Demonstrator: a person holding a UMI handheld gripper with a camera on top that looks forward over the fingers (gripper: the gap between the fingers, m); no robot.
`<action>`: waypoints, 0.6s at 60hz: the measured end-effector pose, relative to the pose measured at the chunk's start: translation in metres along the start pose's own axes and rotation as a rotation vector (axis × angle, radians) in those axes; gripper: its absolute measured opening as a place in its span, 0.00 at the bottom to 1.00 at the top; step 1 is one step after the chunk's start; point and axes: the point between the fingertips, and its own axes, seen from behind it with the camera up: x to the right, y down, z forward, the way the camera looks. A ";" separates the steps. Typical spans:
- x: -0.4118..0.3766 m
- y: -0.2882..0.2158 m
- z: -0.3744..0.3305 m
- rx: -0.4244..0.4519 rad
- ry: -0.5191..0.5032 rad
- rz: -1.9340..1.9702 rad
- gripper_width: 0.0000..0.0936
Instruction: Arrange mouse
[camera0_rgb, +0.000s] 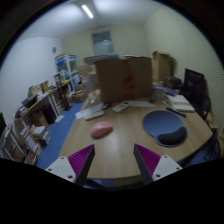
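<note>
**Gripper standing off, mouse ahead and to the left**

We are looking across a cluttered office room: shelves along the left wall, ceiling strip lights, and a wooden worktop (120, 150) filling the near ground. A big cardboard box (124, 78) is sitting at the far side of the worktop, with papers (180, 102) lying to its right.

We are holding the gripper (114, 162) low over the near edge, its fingers spread wide apart and pinching nothing (the purple pads (82, 158) are facing each other across open wood). The pink mouse (101, 129) is resting on the worktop beyond the fingers and slightly left of the midline, nearer the left finger than the right. Its long axis is running roughly crosswise to our line of approach, as far as we can tell. The round dark-blue mouse pad (164, 127), with its wrist rest toward us, is lying to the right, well apart from the mouse.

We are judging the task as not yet begun: the next move is calling for a forward reach, angled a little leftward, to bracket the mouse.
</note>
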 end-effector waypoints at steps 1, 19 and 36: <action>-0.003 0.000 0.006 -0.006 -0.014 -0.008 0.86; -0.089 0.024 0.120 -0.095 -0.079 -0.072 0.87; -0.072 0.005 0.211 -0.078 0.081 -0.114 0.87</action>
